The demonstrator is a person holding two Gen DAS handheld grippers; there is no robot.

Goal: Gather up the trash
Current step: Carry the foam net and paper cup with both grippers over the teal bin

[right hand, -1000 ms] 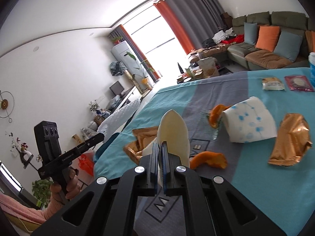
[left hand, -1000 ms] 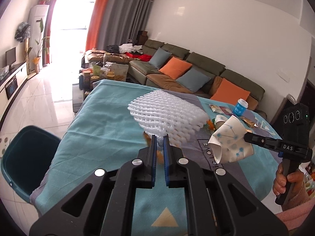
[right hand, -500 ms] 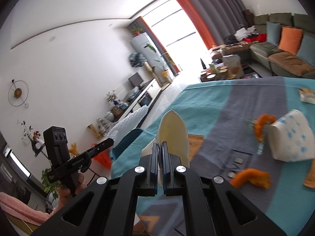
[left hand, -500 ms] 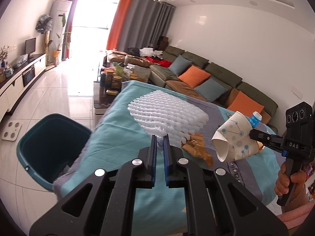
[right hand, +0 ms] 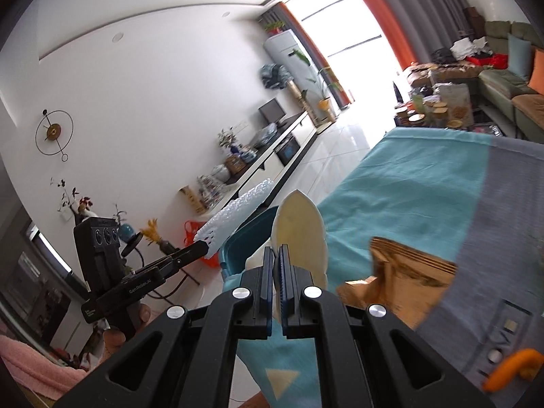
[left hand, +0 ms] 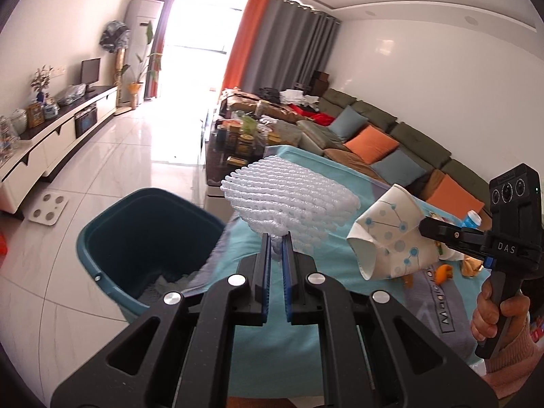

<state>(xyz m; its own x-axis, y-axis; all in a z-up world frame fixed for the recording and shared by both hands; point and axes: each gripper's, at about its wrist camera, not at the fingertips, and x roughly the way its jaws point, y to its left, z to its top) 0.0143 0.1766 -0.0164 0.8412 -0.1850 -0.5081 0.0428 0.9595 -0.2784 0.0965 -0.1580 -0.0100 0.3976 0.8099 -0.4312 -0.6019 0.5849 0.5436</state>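
The left tongs [left hand: 276, 238] pinch a white foam net [left hand: 289, 200] and the right tongs [right hand: 276, 250] pinch a crushed paper cup [left hand: 387, 238], both held above the bench [left hand: 340, 176] edge beside the teal bin [left hand: 142, 238]. The step in hand looks like carrying trash to the bin; next, each piece must be brought over the bin's mouth and released there.

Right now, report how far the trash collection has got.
Done: some white trash already lies in the bin. In hand: the left tool is shut on a foam net, the right tool on a flattened paper cup, both near the table edge beside the bin, not yet dropped. Left: a gold wrapper and orange peel on the table.
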